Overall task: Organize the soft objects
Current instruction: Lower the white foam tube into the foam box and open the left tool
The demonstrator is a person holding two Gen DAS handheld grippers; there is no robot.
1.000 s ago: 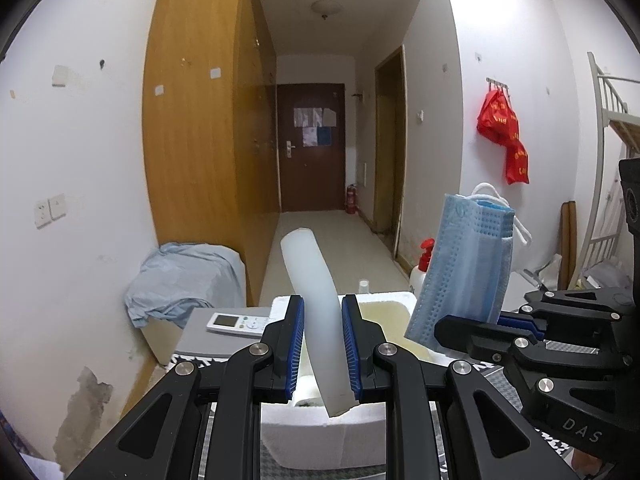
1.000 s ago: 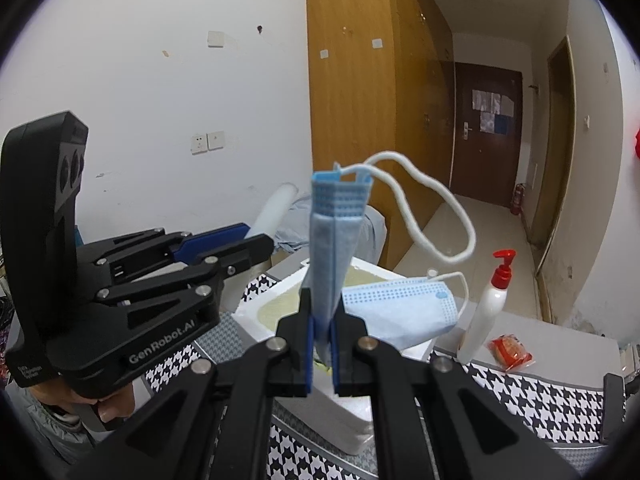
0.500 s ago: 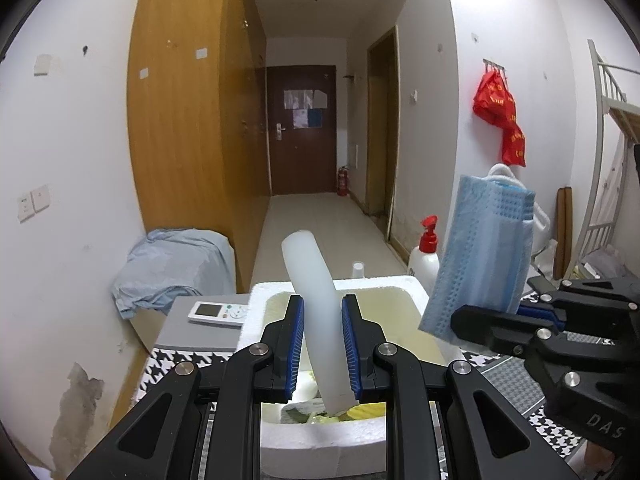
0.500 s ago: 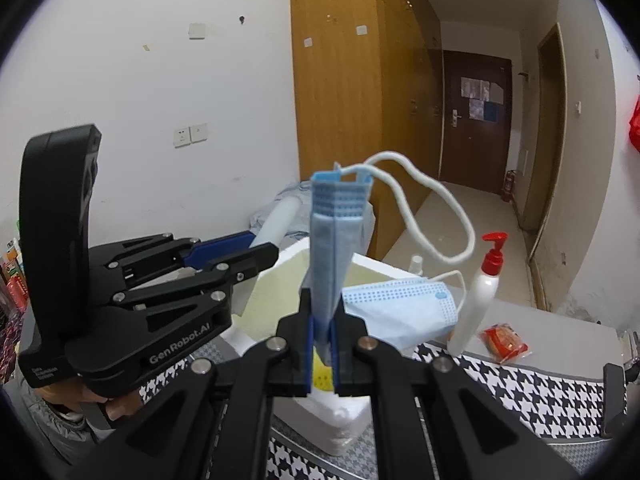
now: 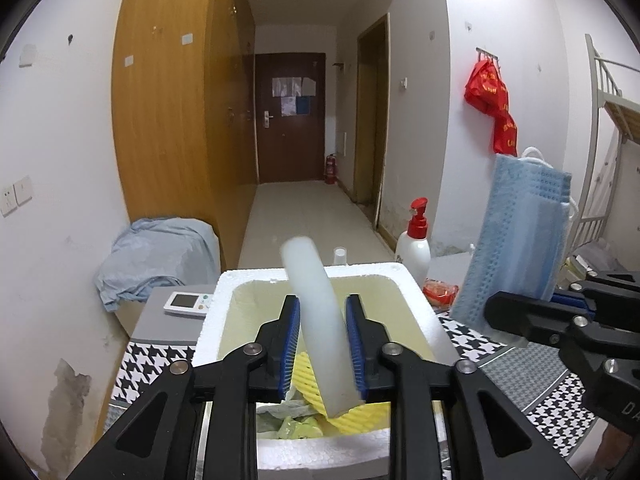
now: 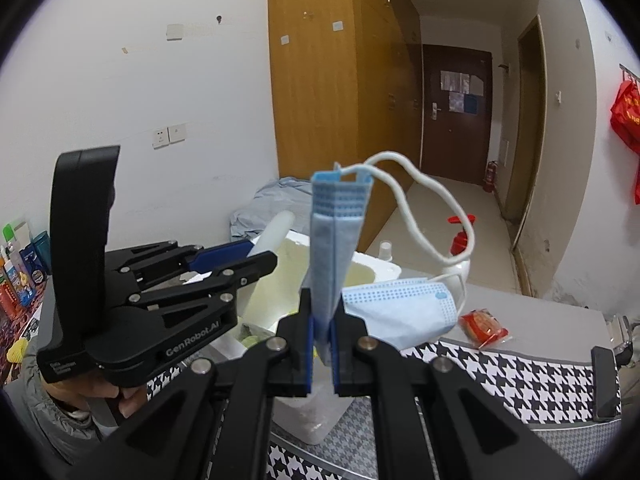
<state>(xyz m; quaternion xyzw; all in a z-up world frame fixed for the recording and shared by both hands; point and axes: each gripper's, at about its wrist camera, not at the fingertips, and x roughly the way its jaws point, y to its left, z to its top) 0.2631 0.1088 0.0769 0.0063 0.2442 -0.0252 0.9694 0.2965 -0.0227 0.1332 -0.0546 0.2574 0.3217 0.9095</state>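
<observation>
My left gripper (image 5: 322, 322) is shut on a white foam tube (image 5: 316, 312), held upright over a white foam box (image 5: 416, 300) that holds yellow foam sheet (image 5: 360, 414) and crumpled soft scraps. My right gripper (image 6: 321, 326) is shut on a folded blue face mask (image 6: 334, 240), its white ear loop hanging to the right. The mask (image 5: 520, 236) also shows at the right of the left wrist view. The left gripper (image 6: 240, 258) with the tube (image 6: 274, 230) shows at the left of the right wrist view. Another blue mask (image 6: 400, 312) lies over the box's right edge.
A white pump bottle (image 5: 414, 248) with a red top stands behind the box. A red snack packet (image 6: 484, 326) lies on the grey table edge. A white remote (image 5: 186, 303) lies left of the box. The tablecloth (image 6: 520, 376) is black-and-white houndstooth. A blue cloth (image 5: 160, 252) covers something by the wall.
Both grippers have tilted downward toward the box, so more of its inside shows. Both keep their grip on the tube and the mask.
</observation>
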